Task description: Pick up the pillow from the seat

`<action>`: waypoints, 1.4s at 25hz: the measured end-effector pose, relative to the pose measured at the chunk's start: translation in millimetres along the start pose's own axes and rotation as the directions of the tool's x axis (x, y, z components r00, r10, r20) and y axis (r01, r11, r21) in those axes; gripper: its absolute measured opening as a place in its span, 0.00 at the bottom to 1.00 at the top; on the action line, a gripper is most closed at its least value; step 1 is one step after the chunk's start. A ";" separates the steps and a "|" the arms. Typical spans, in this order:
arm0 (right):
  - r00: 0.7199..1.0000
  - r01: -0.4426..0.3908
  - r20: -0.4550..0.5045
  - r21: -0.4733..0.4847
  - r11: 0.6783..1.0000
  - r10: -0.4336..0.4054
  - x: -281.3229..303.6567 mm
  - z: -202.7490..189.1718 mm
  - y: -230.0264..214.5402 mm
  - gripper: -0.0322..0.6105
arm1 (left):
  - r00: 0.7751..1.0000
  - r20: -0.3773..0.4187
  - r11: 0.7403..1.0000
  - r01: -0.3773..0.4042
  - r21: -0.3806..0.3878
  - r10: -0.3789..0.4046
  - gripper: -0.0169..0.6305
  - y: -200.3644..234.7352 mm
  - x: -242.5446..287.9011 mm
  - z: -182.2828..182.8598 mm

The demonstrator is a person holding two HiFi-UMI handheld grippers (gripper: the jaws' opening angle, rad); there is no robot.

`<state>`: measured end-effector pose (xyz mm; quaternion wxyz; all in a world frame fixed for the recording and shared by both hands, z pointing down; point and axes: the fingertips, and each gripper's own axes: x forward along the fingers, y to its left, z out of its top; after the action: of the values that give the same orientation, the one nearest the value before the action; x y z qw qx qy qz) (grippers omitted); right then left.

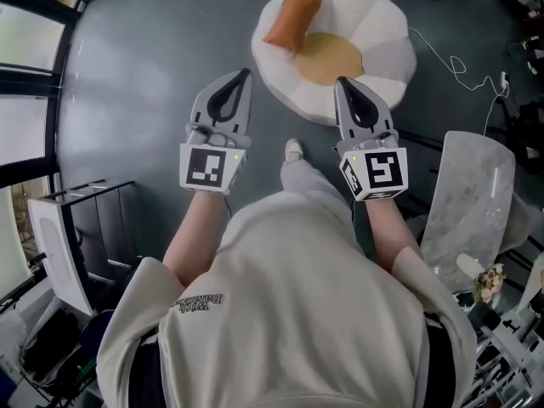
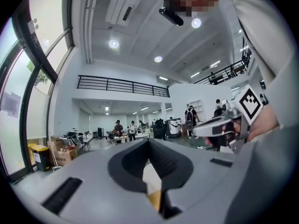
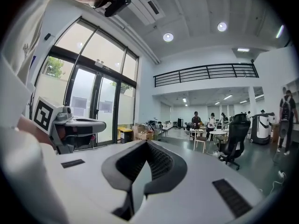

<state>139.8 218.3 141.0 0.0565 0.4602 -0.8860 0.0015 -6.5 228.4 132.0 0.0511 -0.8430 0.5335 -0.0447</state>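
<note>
Biggest thing here is the grey floor, and sitting on it is the round cream seat with the yellow middle. The orange pillow lies on the far-left part of that seat, propped a bit against the puffy rim.

My guess is it's light, soft and squashy, so it'll dent rather than slip. I'd pinch a corner or a short edge. A fat pinch of the middle would probably just bunch up the cover.

Both claws are pinched together with nothing in them, so they need to spread before any grab. My left claw is short of the seat, with the pillow ahead and slightly to its right, well apart. My right claw is at the seat's near edge, with the pillow off to its left.
</note>
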 end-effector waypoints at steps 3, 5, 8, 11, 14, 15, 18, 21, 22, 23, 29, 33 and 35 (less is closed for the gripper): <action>1.000 -0.025 -0.013 0.007 1.000 0.025 29.1 -1.0 -30.5 0.06 | 1.000 -0.009 1.000 -0.001 -0.001 0.001 0.04 5.7 41.1 0.5; 0.999 -0.036 -0.024 0.027 0.999 0.037 46.4 -1.8 -50.0 0.06 | 1.000 -0.023 1.000 -0.013 0.020 0.013 0.04 13.0 63.4 -0.9; 0.998 -0.049 -0.029 0.062 0.997 0.051 68.8 -1.4 -70.9 0.06 | 0.999 -0.039 0.999 -0.028 0.025 0.029 0.04 21.1 86.8 6.6; 0.998 -0.051 -0.026 0.076 0.996 0.053 86.8 -1.7 -83.5 0.06 | 0.998 -0.045 0.999 -0.034 0.029 0.036 0.04 28.9 103.0 7.3; 0.998 -0.048 -0.029 0.087 0.995 0.051 100.6 -2.5 -91.7 0.06 | 0.998 -0.057 0.999 -0.038 0.029 0.039 0.04 35.2 115.4 4.0; 0.998 -0.047 -0.033 0.089 0.995 0.050 104.7 -4.0 -94.6 0.06 | 0.998 -0.059 0.999 -0.037 0.029 0.038 0.04 36.5 119.6 3.2; 0.997 -0.040 -0.058 0.093 0.995 0.045 117.0 -14.0 -103.7 0.06 | 0.997 -0.068 0.999 -0.029 0.028 0.031 0.04 39.7 132.5 -3.0; 0.995 -0.027 -0.090 0.103 0.994 0.037 132.4 -27.3 -112.1 0.06 | 0.997 -0.074 1.000 -0.019 0.020 0.020 0.04 46.6 147.2 -13.4; 0.994 -0.022 -0.102 0.107 0.994 0.033 138.1 -32.1 -115.1 0.06 | 0.997 -0.075 1.000 -0.014 0.017 0.015 0.04 49.1 152.5 -16.8; 0.993 -0.016 -0.113 0.112 0.994 0.028 144.1 -37.3 -118.4 0.06 | 0.997 -0.078 1.000 -0.008 0.014 0.010 0.04 51.7 158.2 -20.5; 0.985 0.015 -0.170 0.139 0.990 0.009 195.1 -64.8 -139.2 0.06 | 0.995 -0.091 0.999 0.039 0.009 -0.038 0.04 79.8 205.3 -48.1; 0.978 0.032 -0.210 0.155 0.987 0.001 235.8 -79.1 -148.3 0.06 | 0.992 -0.109 0.998 0.057 -0.006 -0.057 0.04 107.8 235.6 -61.7; 0.974 0.042 -0.227 0.161 0.986 -0.004 259.3 -85.5 -152.0 0.06 | 0.990 -0.122 0.997 0.074 -0.016 -0.076 0.04 124.2 250.1 -70.8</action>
<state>124.4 -76.1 244.8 0.1188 0.4702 -0.8653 0.1266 -20.2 -53.4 190.8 0.0119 -0.8584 0.5039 -0.0951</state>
